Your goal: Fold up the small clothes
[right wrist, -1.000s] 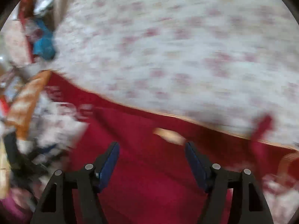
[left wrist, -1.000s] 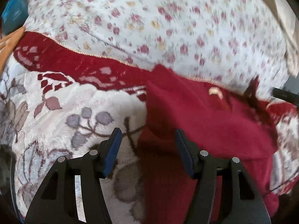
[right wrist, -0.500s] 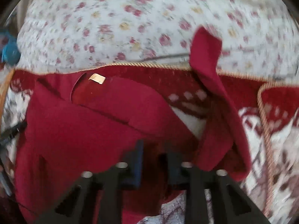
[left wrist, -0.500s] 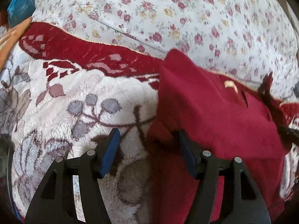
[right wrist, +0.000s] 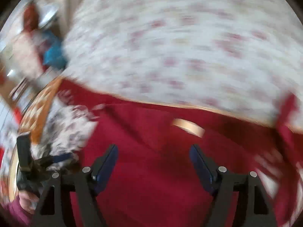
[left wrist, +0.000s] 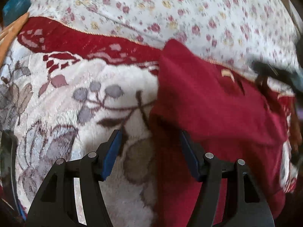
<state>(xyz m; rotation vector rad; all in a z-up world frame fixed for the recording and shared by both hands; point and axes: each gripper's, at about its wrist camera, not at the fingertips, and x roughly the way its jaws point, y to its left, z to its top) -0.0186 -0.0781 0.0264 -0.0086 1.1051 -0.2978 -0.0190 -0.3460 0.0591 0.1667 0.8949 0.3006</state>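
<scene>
Lying on a plush cream blanket [left wrist: 117, 87] with grey and brown flower prints and a dark red border, the red garment [left wrist: 214, 111] is the landmark. It is a deep crimson, soft-looking knit, partly folded: one flap lies doubled over the body, its upper corner reaching the blanket's red border, and a small tan label [left wrist: 227, 73] shows near the neck. Beyond the garment spreads a white sheet [left wrist: 170, 9] with small red and yellow flowers.

Left of the garment, the left claw [left wrist: 150, 151] hangs with its blue-padded jaws wide apart and nothing between them; its left finger is over the bare blanket, its right finger at the garment's left edge. The right-wrist view is heavily blurred. There the right claw [right wrist: 153, 162] is above the garment [right wrist: 151, 179], jaws spread wide and empty, with the label [right wrist: 187, 126] just past its fingertips.

Half a second ago the right claw was pinched nearly closed low over the garment's folded cloth; now it is opened out and the view has swung back to the garment's middle. The left claw has kept almost the same place and the same wide spread, and the flap lies as it did.
</scene>
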